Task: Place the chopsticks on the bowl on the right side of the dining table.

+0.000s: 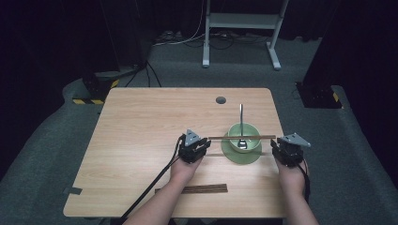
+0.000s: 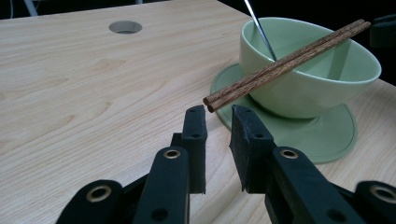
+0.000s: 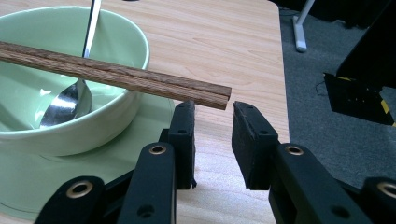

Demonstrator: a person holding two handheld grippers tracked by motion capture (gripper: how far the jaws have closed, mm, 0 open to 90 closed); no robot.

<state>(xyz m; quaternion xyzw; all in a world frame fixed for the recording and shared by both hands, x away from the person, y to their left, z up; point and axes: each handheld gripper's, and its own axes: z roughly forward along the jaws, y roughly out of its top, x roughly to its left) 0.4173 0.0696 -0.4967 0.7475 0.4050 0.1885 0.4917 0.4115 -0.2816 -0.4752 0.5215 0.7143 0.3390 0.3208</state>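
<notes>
The chopsticks (image 1: 241,137) lie across the bowl (image 1: 243,131) on its saucer (image 1: 230,152), with the left gripper (image 2: 218,110) and right gripper (image 3: 213,106) each slightly parted and empty just short of an end, so I'd nudge both in level and close together; no writing is legible anywhere.

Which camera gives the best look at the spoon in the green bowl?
The right gripper view: it shows the spoon close up, its shiny scoop resting inside the bowl beneath the chopsticks. The high view shows the whole spoon, but small. The left gripper view shows a thin stretch of its handle above the rim.
</notes>
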